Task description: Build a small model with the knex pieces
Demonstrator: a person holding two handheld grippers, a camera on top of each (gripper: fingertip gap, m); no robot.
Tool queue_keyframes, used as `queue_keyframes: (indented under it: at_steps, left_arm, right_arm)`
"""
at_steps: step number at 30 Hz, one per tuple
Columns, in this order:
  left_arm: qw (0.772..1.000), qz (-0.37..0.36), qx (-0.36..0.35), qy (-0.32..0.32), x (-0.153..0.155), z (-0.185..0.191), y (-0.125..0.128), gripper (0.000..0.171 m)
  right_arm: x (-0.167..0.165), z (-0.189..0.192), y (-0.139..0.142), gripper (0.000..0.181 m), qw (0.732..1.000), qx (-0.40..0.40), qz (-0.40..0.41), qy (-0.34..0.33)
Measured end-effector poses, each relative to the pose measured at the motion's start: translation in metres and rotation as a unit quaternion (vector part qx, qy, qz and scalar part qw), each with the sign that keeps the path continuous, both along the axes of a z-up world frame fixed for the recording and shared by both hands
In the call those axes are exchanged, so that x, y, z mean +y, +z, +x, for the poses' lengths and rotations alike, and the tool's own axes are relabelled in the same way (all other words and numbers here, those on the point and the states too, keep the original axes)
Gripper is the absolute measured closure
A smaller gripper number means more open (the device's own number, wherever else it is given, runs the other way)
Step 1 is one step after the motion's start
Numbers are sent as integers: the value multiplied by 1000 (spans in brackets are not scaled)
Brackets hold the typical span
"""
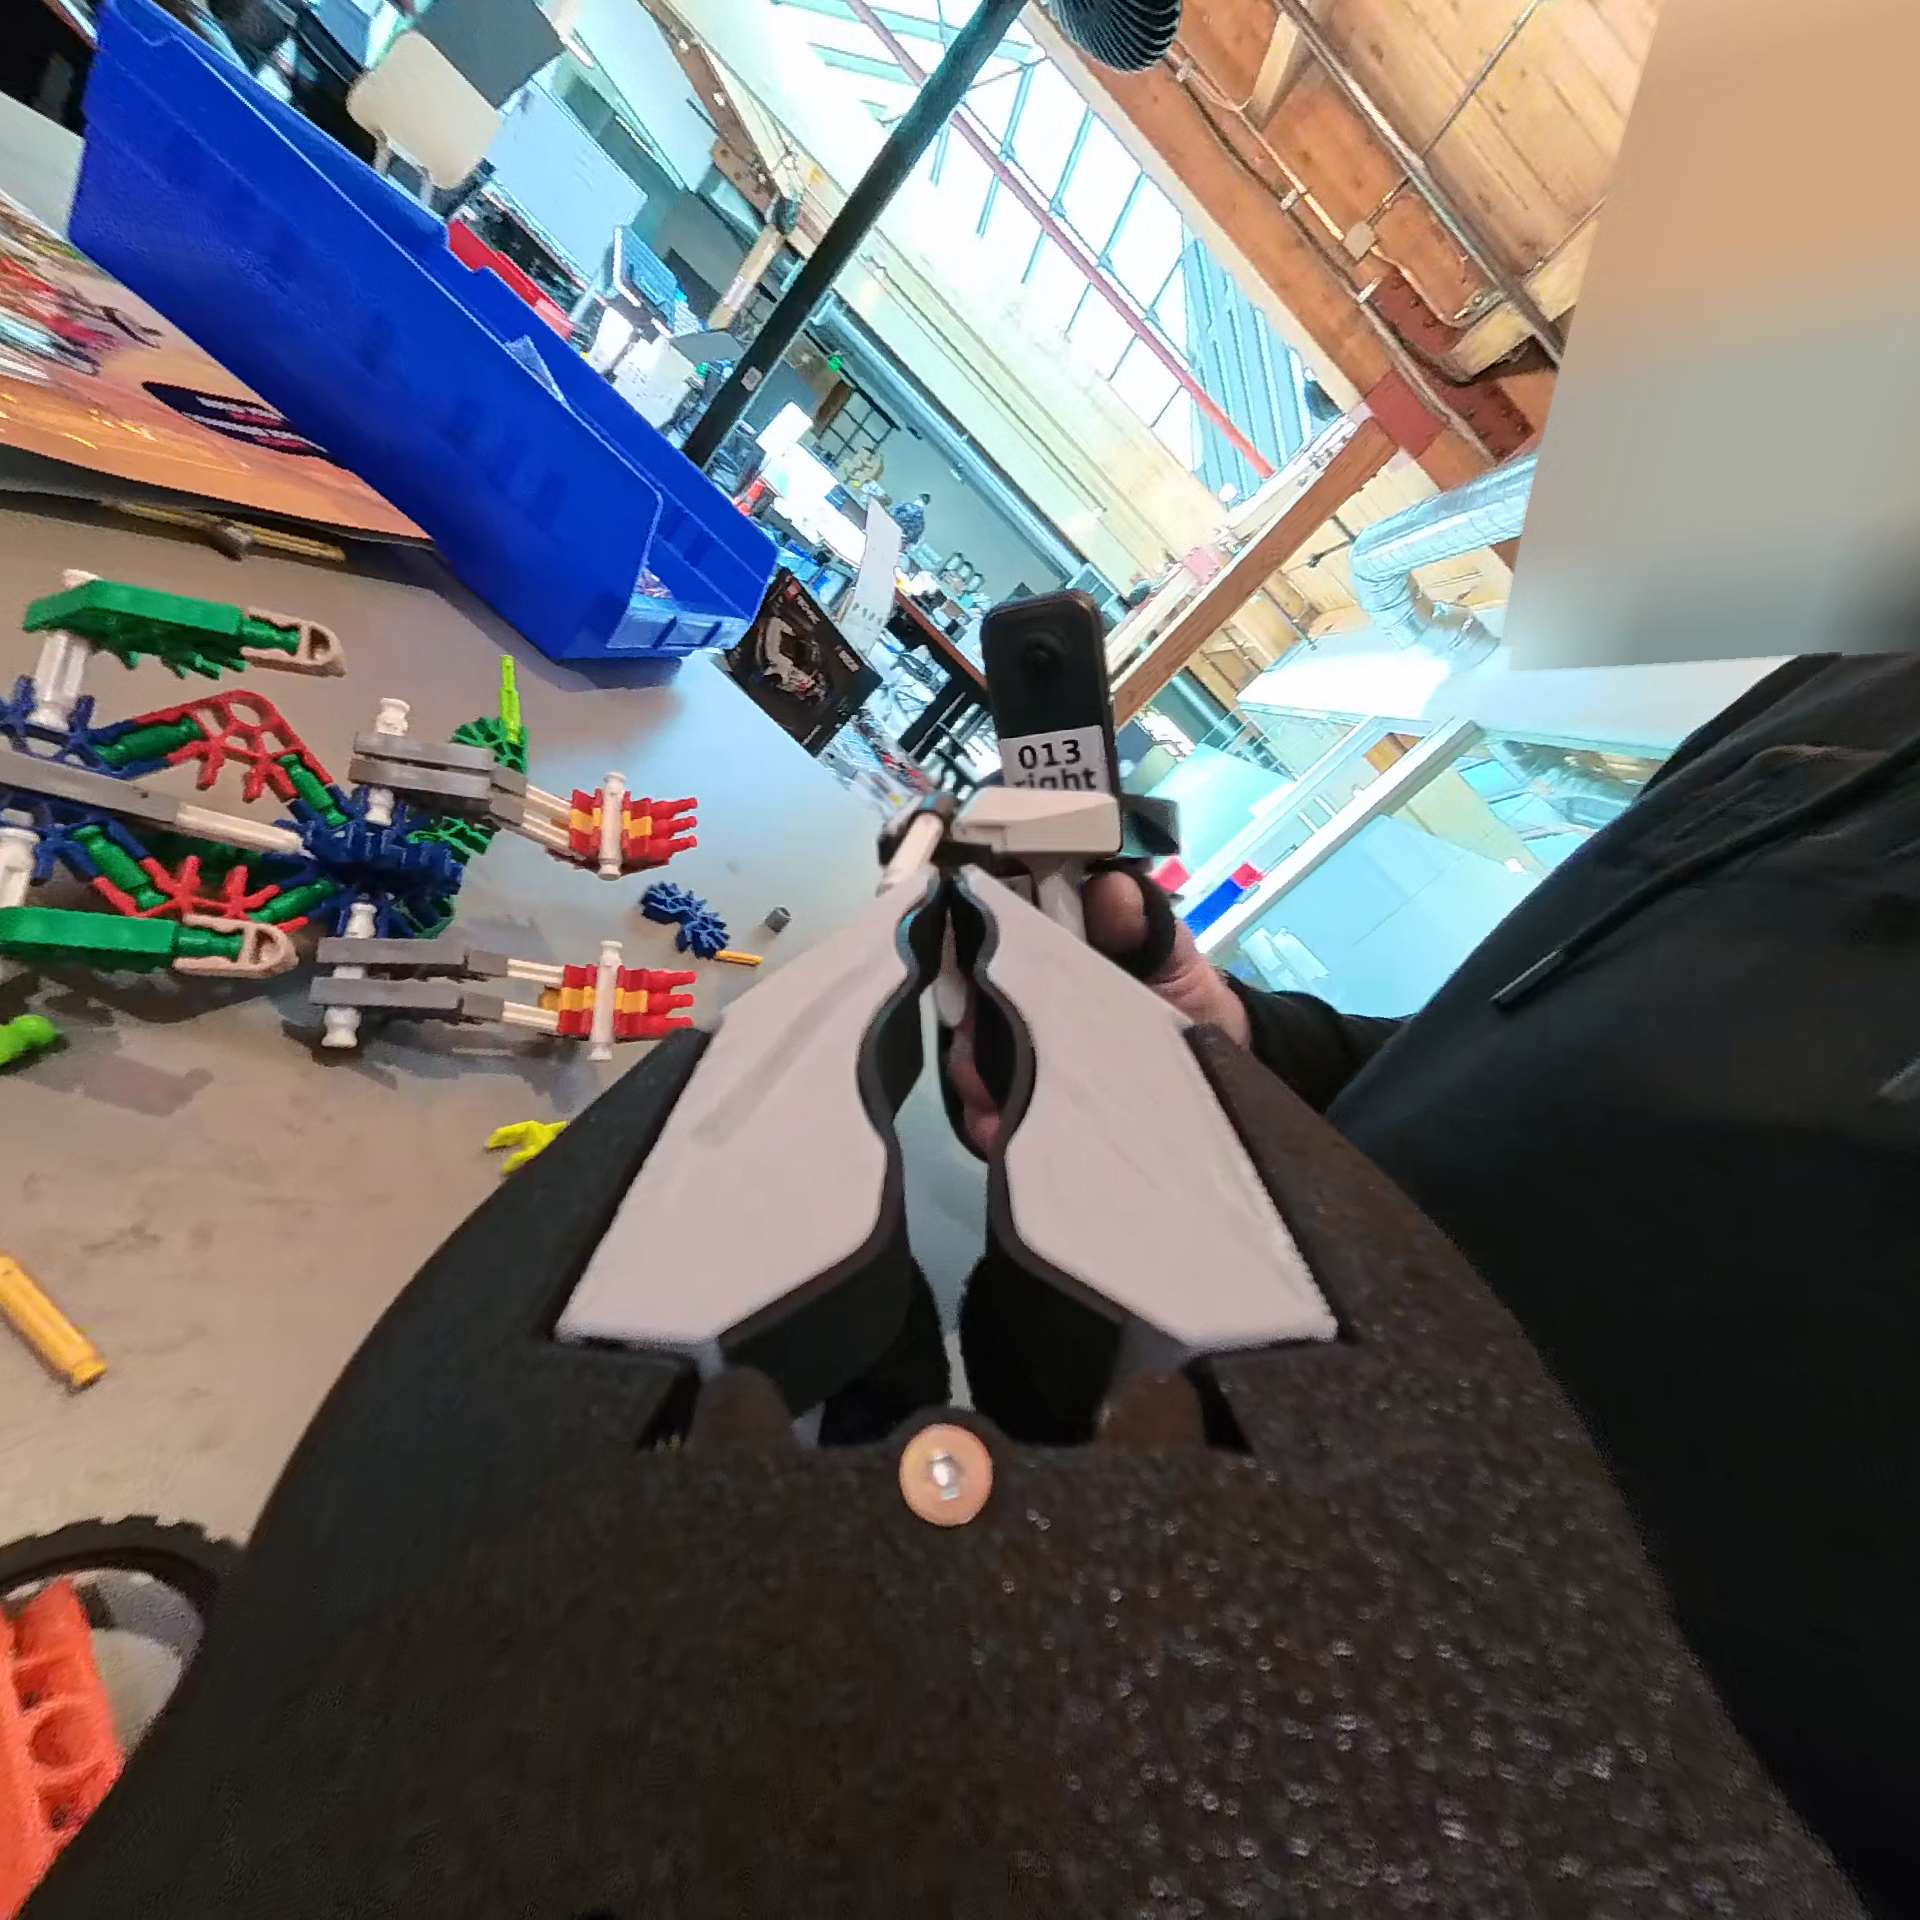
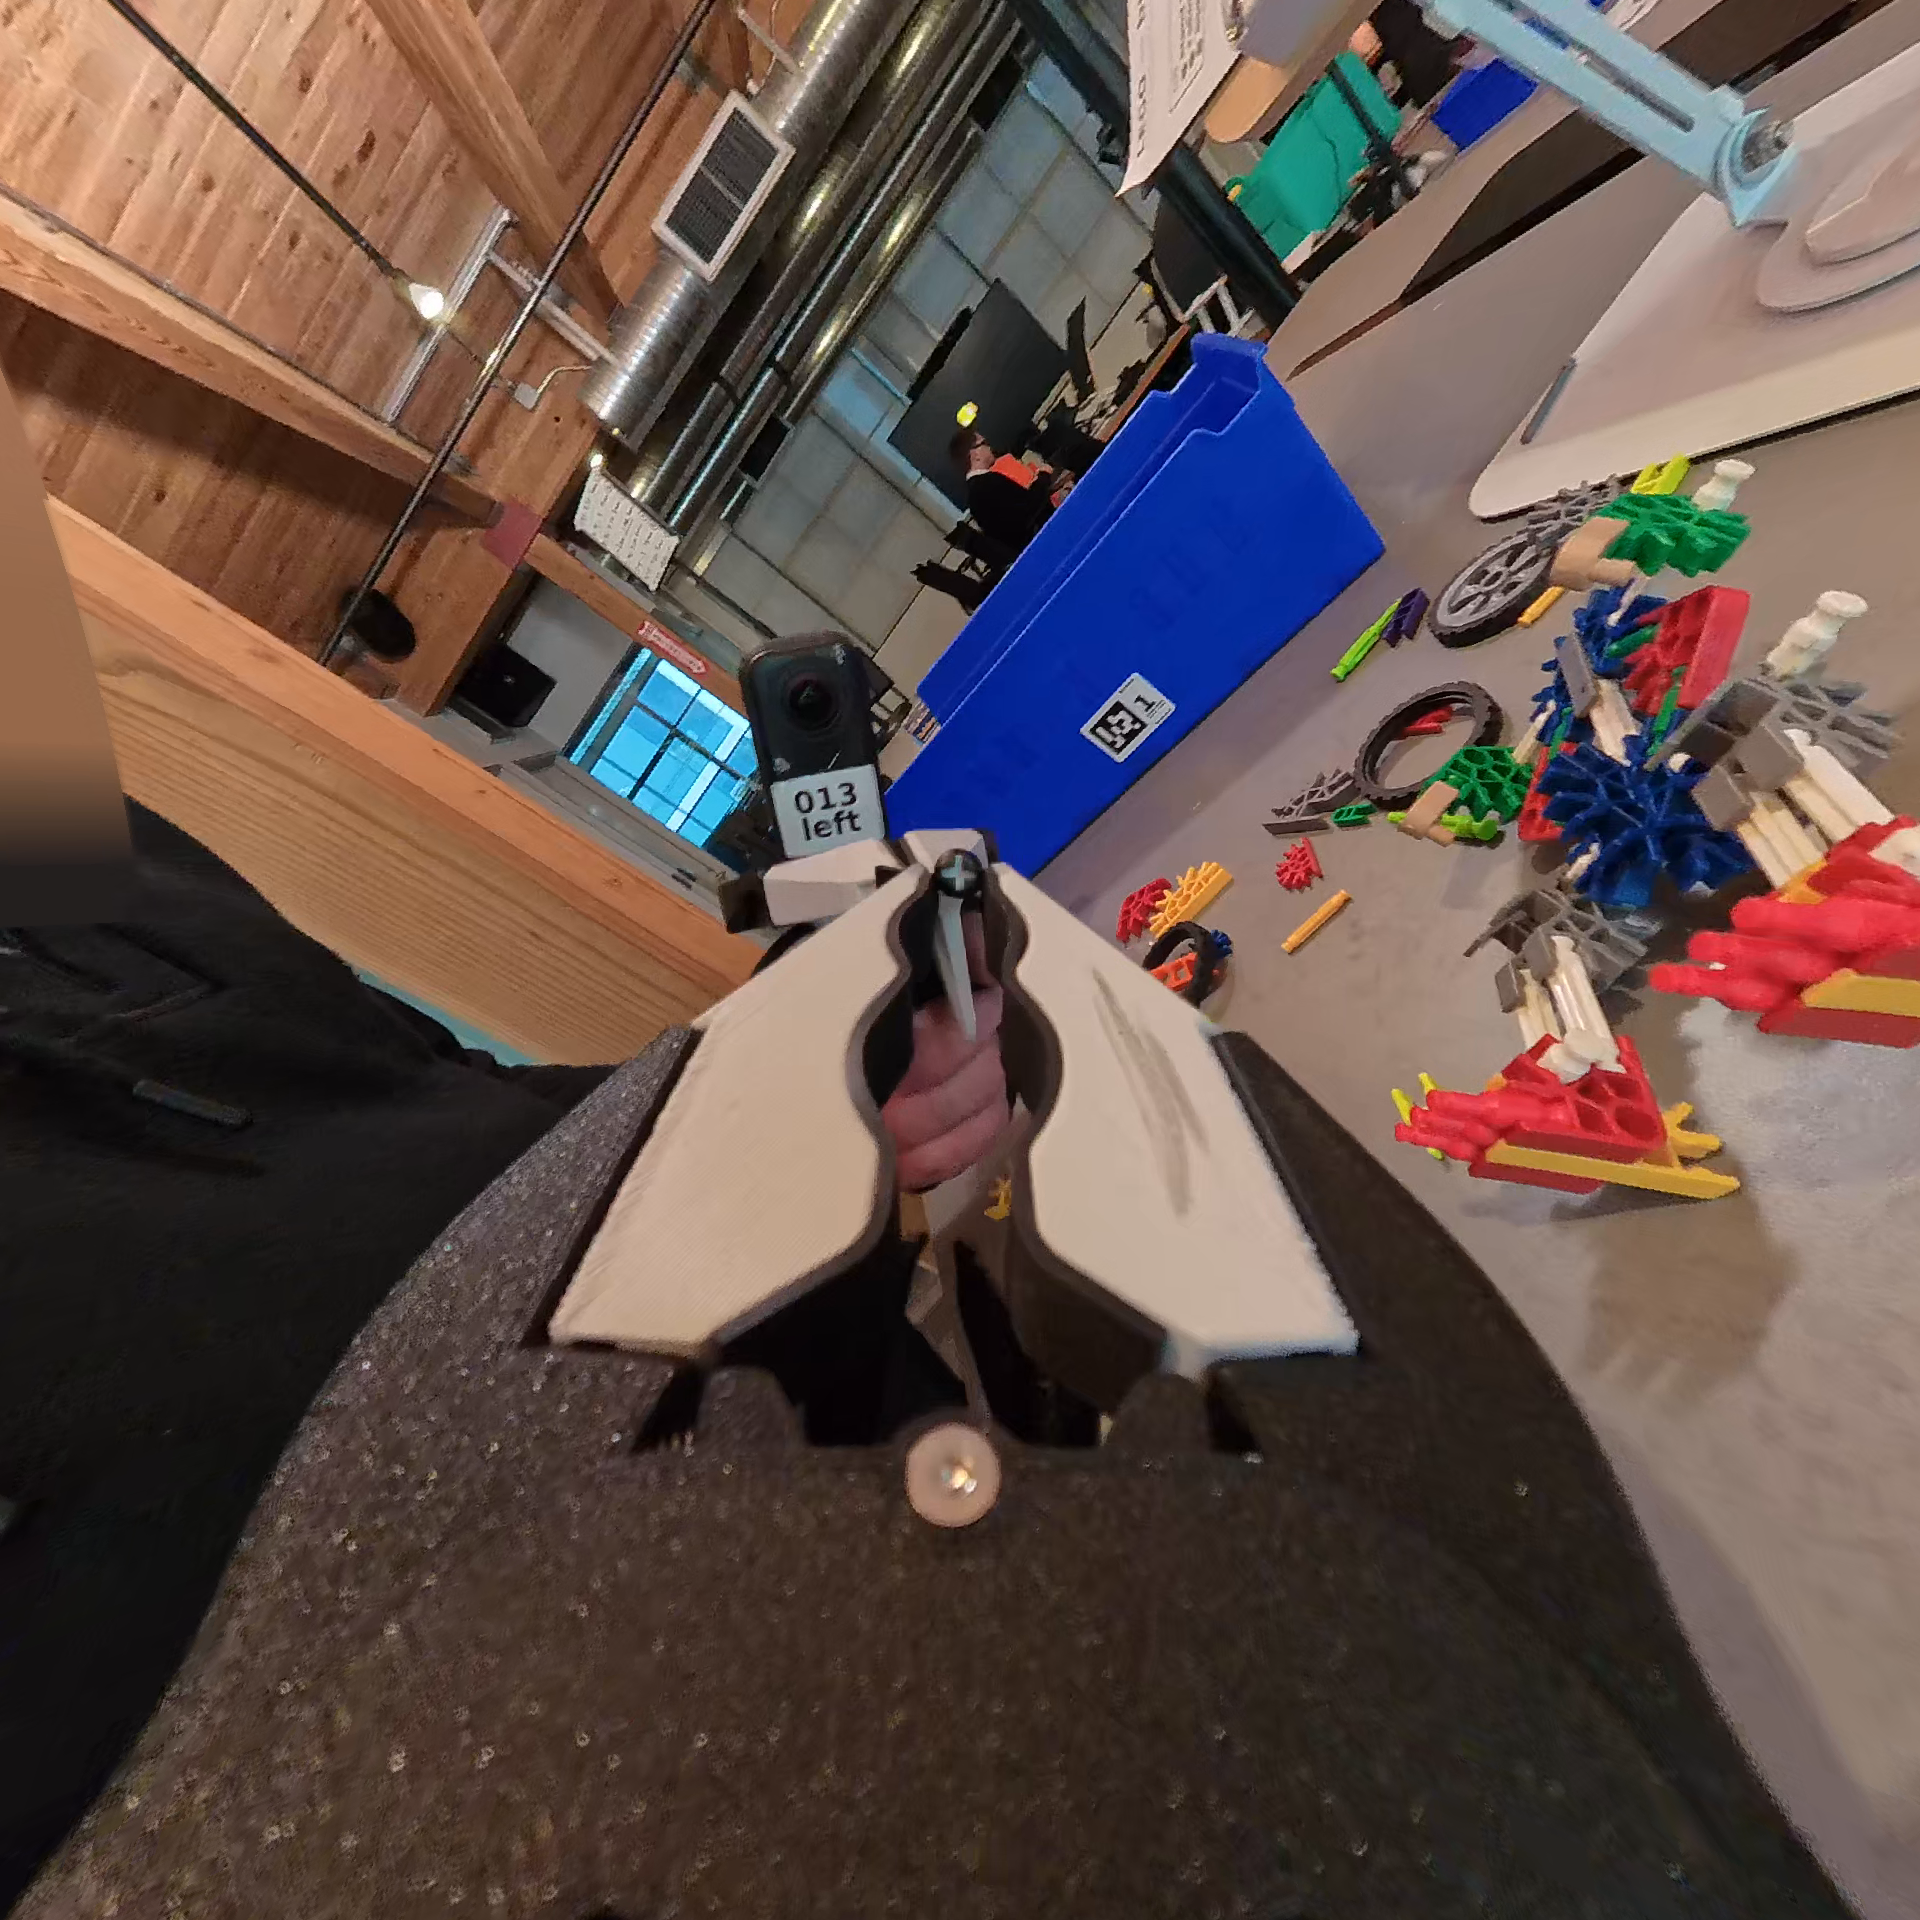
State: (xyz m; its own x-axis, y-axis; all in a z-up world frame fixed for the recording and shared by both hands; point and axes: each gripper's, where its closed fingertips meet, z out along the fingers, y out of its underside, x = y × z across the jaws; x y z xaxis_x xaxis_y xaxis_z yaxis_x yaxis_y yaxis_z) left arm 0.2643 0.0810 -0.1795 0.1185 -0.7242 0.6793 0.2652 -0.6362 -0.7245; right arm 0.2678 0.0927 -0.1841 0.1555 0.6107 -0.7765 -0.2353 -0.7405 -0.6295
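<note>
My left gripper (image 1: 940, 888) and my right gripper (image 2: 961, 883) are held in the air, tip to tip, above the grey table (image 1: 187, 1174). Each has its jaws closed at the tips on a thin white rod. In the left wrist view the rod (image 1: 909, 854) sticks out past the tips and ends in a black cap. In the right wrist view the white rod (image 2: 958, 971) runs back between my fingers from a small black cross-shaped piece (image 2: 961, 876). I cannot tell how the pieces join. The opposite gripper shows in each view (image 1: 1023, 831) (image 2: 831, 883).
A colourful rod-and-connector model (image 1: 260, 821) (image 2: 1662, 790) lies on the table beside a blue bin (image 1: 416, 343) (image 2: 1122, 644). Loose pieces lie around: a yellow rod (image 1: 47, 1320), a wheel (image 2: 1486, 587), a black ring (image 2: 1429, 743). A person's dark jacket (image 1: 1662, 1143) is close by. My two grippers' fingertips are within a few centimetres of each other.
</note>
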Motion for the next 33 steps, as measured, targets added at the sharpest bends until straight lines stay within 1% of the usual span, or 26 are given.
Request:
queue_keyframes:
  at_steps: [2,5,8,15,18,23,27,31,33]
  left_arm:
    - [1000,8,15,16,2,-1,-3,171]
    - [998,20,40,40,5,-3,-3,171]
    - [998,19,50,43,6,-3,-5,171]
    - [997,23,62,43,2,-3,-10,171]
    - [997,15,59,44,2,-4,-11,171]
    - [996,20,67,48,1,-5,-12,171]
    - [992,48,100,58,1,-6,-13,171]
    - [984,81,146,68,1,-7,-15,171]
    - [977,101,173,76,1,-8,-16,171]
  right_arm:
    - [3,-1,0,174,1000,-1,-4,-13]
    - [1,-6,-3,173,1000,-12,2,-11]
    - [2,-7,-5,173,1000,-23,9,-14]
    - [1,-12,-13,173,996,-77,41,-24]
    - [1,-13,-14,173,995,-83,46,-31]
    - [-1,-15,-15,173,994,-94,54,-36]
    - [-1,-16,-16,173,990,-111,69,-45]
    - [-1,-17,-17,174,982,-147,101,-55]
    - [-1,-17,-17,174,974,-174,128,-63]
